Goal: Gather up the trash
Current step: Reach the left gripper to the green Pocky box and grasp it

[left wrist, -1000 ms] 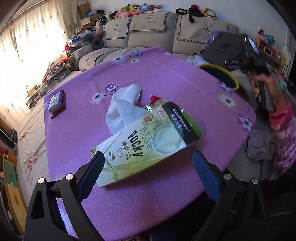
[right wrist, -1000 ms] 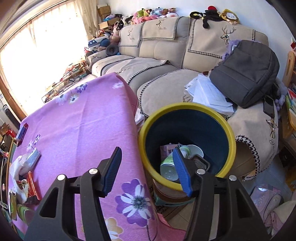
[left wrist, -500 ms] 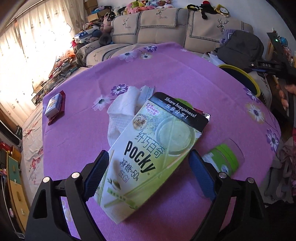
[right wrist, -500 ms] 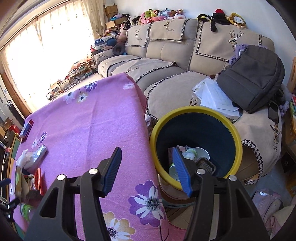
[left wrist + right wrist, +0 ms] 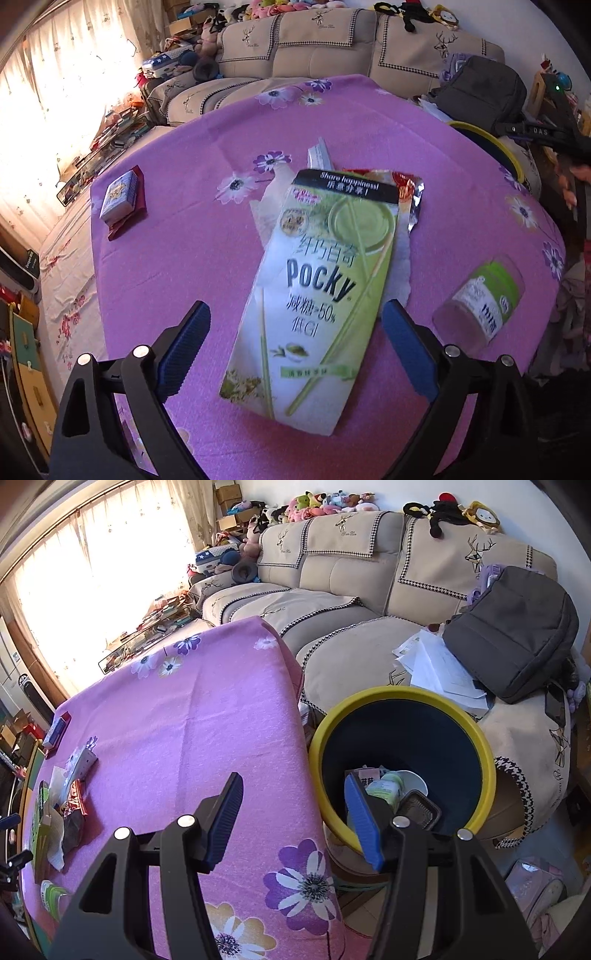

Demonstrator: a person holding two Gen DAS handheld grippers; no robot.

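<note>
A green Pocky box lies flat on the purple tablecloth, on top of a white tissue and a red foil wrapper. My left gripper is open, its fingers either side of the box's near end, not touching it. A clear bottle with a green label lies to the right. My right gripper is open and empty above the table's edge, beside the yellow-rimmed bin holding several discarded items. The trash pile shows small in the right wrist view.
A small blue-white box on a red pad lies at the table's left. A beige sofa stands behind, with a grey backpack and papers. The bin's rim also shows in the left wrist view.
My left gripper has come lower and closer over the Pocky box, which now points straight away between the fingers; the bottle has come into view. My right gripper has drifted back from the bin.
</note>
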